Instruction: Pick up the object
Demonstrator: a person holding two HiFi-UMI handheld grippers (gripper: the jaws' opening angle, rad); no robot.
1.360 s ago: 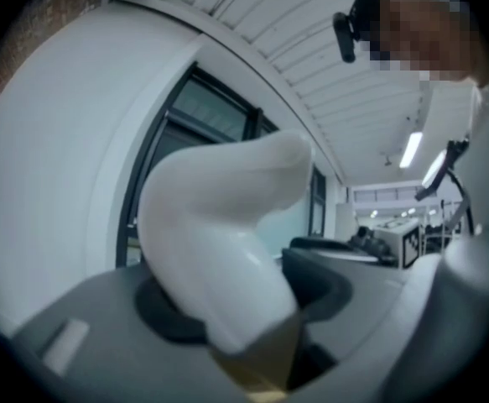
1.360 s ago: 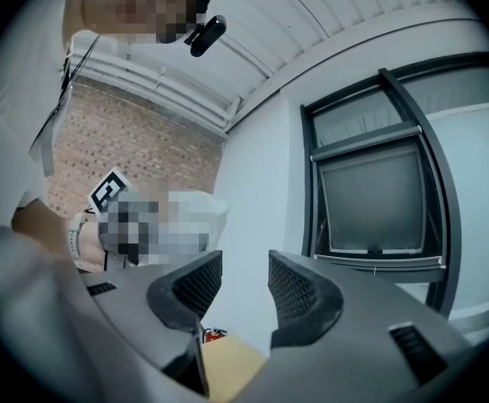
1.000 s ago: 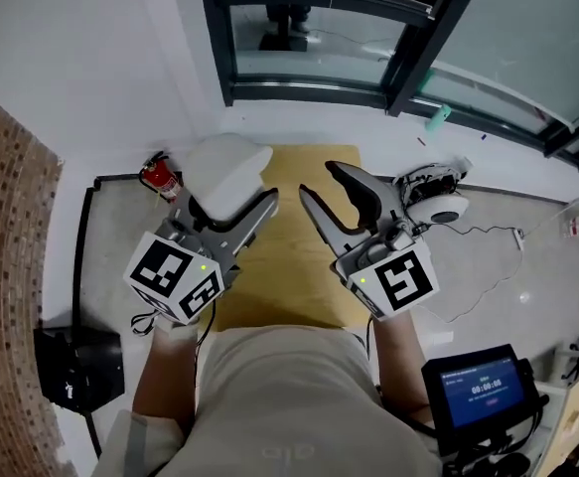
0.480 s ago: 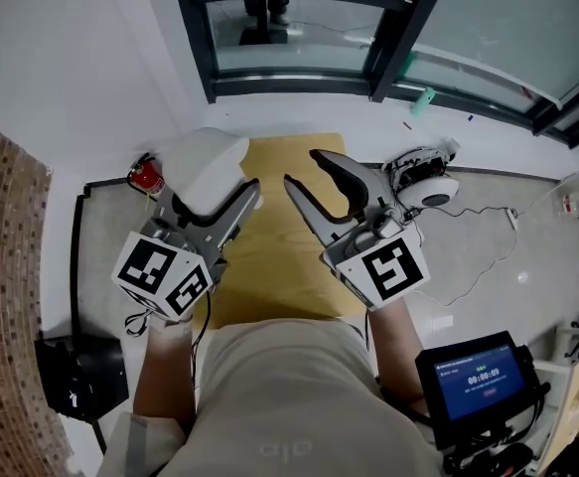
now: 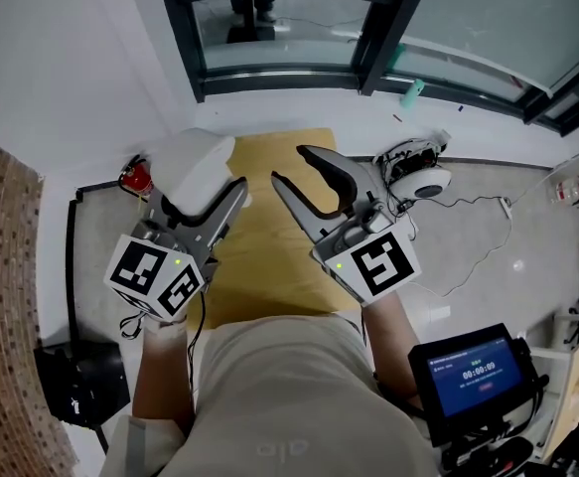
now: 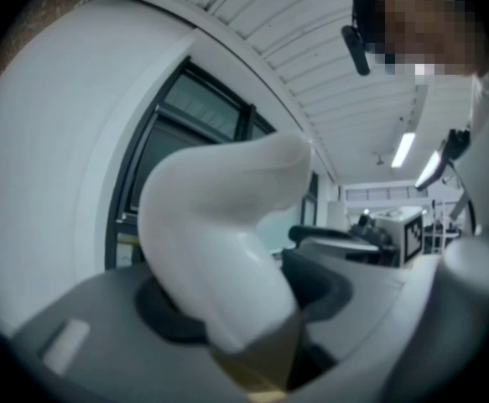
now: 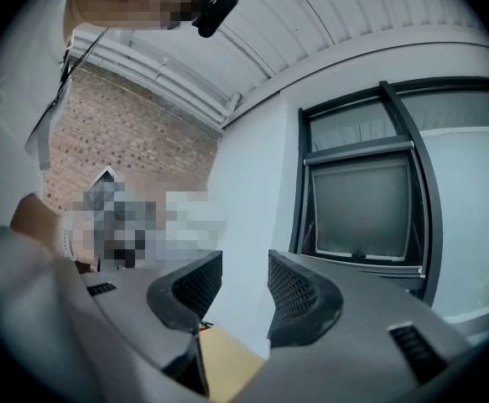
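Brick-faced wall (image 5: 6, 266) fills the far left of the head view, and just right of it a small red fire extinguisher (image 5: 134, 177) stands on the pale floor.

Next comes our left gripper (image 5: 200, 199). Its jaws are clamped on the white object (image 5: 192, 159), which is already off the ground and carried in that claw. In the left gripper view the pads press on the object's lower end from both sides. The body rises straight out from between the jaws, away from us, then bends over towards the right. So its long axis runs on from the claw before the elbow turns it. It looks like smooth, glossy white plastic, thick and rounded, shaped much like a bent pipe fitting. We see no markings on it.

Below and between the two claws lies a yellow wooden board (image 5: 269, 256), bare where we can see it.

Right of the board is our right gripper (image 5: 291, 164). Its jaws stand apart and its own view shows nothing between the ribbed pads. It sits near the object but does not touch it. We judge the pick is the left hand's work, so the next move depends only on that clamp holding.

Further right a white device with cables (image 5: 423, 175) rests on the floor, and a lit screen (image 5: 473, 374) sits at the lower right.
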